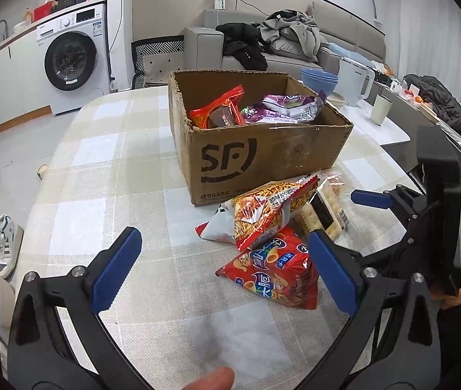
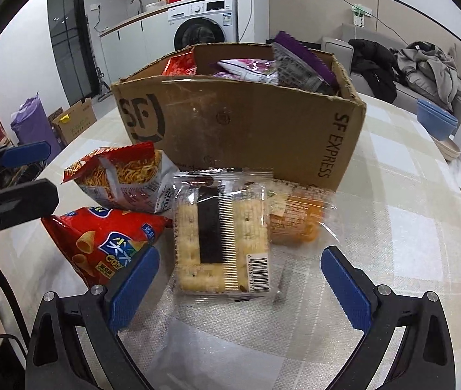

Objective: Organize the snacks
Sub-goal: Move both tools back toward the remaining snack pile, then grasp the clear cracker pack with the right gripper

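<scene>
Cardboard box (image 2: 243, 123) on the tabletop (image 1: 107, 175) hides most of its snacks. Cracker pack (image 2: 220, 240) lies before it, its orange neighbour (image 2: 298, 217) blurred. Left claw (image 1: 224, 269) and right claw (image 2: 240, 279) both gape wide, holding nothing.

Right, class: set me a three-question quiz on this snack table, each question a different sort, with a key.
1. True or false: the cardboard box already holds some snack packets.
2. Multiple choice: the clear cracker pack lies nearest which gripper? A) left gripper B) right gripper C) neither, it is in the box.
3. Fill in: the red cone-snack bag lies on the ____, in front of the box.

Key: 1 true. 2 B. 3 table. Both grippers' fingers stand apart and hold nothing.
</scene>
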Demonstrator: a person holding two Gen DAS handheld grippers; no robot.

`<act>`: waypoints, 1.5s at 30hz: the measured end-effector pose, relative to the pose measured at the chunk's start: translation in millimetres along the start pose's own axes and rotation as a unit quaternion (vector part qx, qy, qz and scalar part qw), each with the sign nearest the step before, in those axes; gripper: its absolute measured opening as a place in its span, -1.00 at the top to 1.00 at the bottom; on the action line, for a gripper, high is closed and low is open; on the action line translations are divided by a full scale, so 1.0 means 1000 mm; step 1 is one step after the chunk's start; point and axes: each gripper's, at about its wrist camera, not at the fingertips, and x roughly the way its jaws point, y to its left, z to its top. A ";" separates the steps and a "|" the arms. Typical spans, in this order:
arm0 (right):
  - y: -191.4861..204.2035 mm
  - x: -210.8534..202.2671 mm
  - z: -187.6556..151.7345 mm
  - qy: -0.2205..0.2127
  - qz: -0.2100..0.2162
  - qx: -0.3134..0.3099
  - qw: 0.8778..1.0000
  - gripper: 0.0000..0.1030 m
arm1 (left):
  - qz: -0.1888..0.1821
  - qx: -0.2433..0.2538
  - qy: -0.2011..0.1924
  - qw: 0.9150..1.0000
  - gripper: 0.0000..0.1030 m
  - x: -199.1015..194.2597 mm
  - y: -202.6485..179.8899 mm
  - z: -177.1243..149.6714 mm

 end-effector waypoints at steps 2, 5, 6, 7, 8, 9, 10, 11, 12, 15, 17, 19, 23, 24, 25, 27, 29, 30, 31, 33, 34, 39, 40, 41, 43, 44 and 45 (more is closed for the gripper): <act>0.004 0.002 -0.001 0.003 0.000 -0.004 1.000 -0.98 | 0.000 0.000 0.001 1.000 -0.97 0.000 0.000 -0.001; 0.008 0.004 -0.001 0.005 0.008 -0.007 1.000 -0.84 | -0.001 0.000 0.003 1.000 -0.97 0.001 0.001 -0.001; 0.009 0.006 0.000 0.008 0.010 -0.009 1.000 -0.78 | -0.001 0.000 0.004 1.000 -0.97 0.001 0.001 -0.001; 0.010 0.009 0.002 0.013 0.012 -0.011 1.000 -0.64 | -0.001 0.001 0.004 1.000 -0.97 0.001 0.001 -0.001; 0.014 0.012 0.001 0.020 0.015 -0.013 1.000 -0.53 | -0.001 0.001 0.003 1.000 -0.97 0.001 0.001 -0.002; 0.015 0.013 0.001 0.024 0.016 -0.014 0.999 -0.49 | -0.001 0.001 0.004 1.000 -0.97 0.001 0.001 -0.002; 0.017 0.015 0.002 0.027 0.015 -0.015 0.999 -0.44 | -0.001 0.000 0.004 1.000 -0.97 0.002 0.001 -0.001; 0.018 0.014 0.002 0.026 0.014 -0.018 0.999 -0.42 | -0.001 0.000 0.003 1.000 -0.97 0.002 0.001 -0.001; 0.019 0.014 0.002 0.024 0.015 -0.019 0.999 -0.41 | -0.001 0.000 0.004 1.000 -0.97 0.002 0.001 -0.002; 0.020 0.015 0.002 0.022 0.015 -0.015 1.000 -0.41 | -0.001 -0.004 0.004 1.000 -0.97 0.002 0.003 -0.002; 0.022 0.015 0.002 0.022 0.018 -0.012 1.000 -0.31 | -0.002 -0.006 0.005 1.000 -0.97 0.003 0.004 -0.003; 0.022 0.015 0.001 0.024 0.020 -0.009 0.999 -0.17 | -0.003 -0.004 0.005 1.000 -0.97 0.003 0.005 -0.003; 0.015 0.011 0.003 0.015 0.022 -0.007 1.000 -0.17 | -0.004 0.002 0.004 1.000 -0.97 0.003 0.005 -0.004; 0.015 0.009 0.003 0.011 0.023 -0.008 1.000 -0.16 | -0.006 0.004 0.004 1.000 -0.97 0.003 0.005 -0.004; 0.015 0.008 0.003 0.006 0.025 -0.010 1.000 -0.16 | -0.009 0.006 0.004 1.000 -0.97 0.002 0.004 -0.004; 0.015 0.005 0.003 -0.002 0.024 -0.013 1.000 -0.16 | -0.015 0.010 0.005 1.000 -0.97 0.002 0.004 -0.005; 0.016 0.002 0.003 -0.009 0.022 -0.016 1.000 -0.16 | -0.017 0.015 0.006 1.000 -0.97 0.001 0.003 -0.005; 0.017 0.000 0.003 -0.011 0.022 -0.016 1.000 -0.16 | -0.017 0.018 0.006 1.000 -0.97 0.000 0.003 -0.005; 0.017 -0.002 0.002 -0.014 0.024 -0.014 1.000 -0.16 | -0.021 0.019 0.004 1.000 -0.97 0.000 0.002 -0.005; 0.014 -0.008 0.003 -0.021 0.029 -0.010 0.999 -0.16 | -0.032 0.020 0.005 0.999 -0.97 -0.002 0.002 -0.006; 0.013 -0.011 0.005 -0.024 0.031 -0.009 0.999 -0.16 | -0.040 0.020 0.007 0.999 -0.97 -0.002 0.002 -0.006; 0.007 -0.026 0.006 -0.044 0.043 -0.005 0.998 -0.16 | -0.047 0.040 0.016 0.998 -0.97 0.000 -0.006 -0.009; 0.006 -0.029 0.006 -0.046 0.044 -0.005 0.998 -0.16 | -0.049 0.045 0.018 0.998 -0.97 0.000 -0.009 -0.010; 0.006 -0.031 0.005 -0.048 0.044 -0.005 0.998 -0.16 | -0.055 0.052 0.020 0.997 -0.97 0.001 -0.012 -0.011; 0.004 -0.034 0.006 -0.052 0.047 -0.004 0.998 -0.16 | -0.064 0.064 0.026 0.996 -0.97 0.002 -0.018 -0.014; 0.003 -0.036 0.006 -0.054 0.048 -0.004 0.997 -0.16 | -0.068 0.072 0.028 0.995 -0.97 0.004 -0.022 -0.015; 0.002 -0.038 0.006 -0.055 0.049 -0.004 0.997 -0.16 | -0.070 0.078 0.030 0.994 -0.97 0.004 -0.025 -0.017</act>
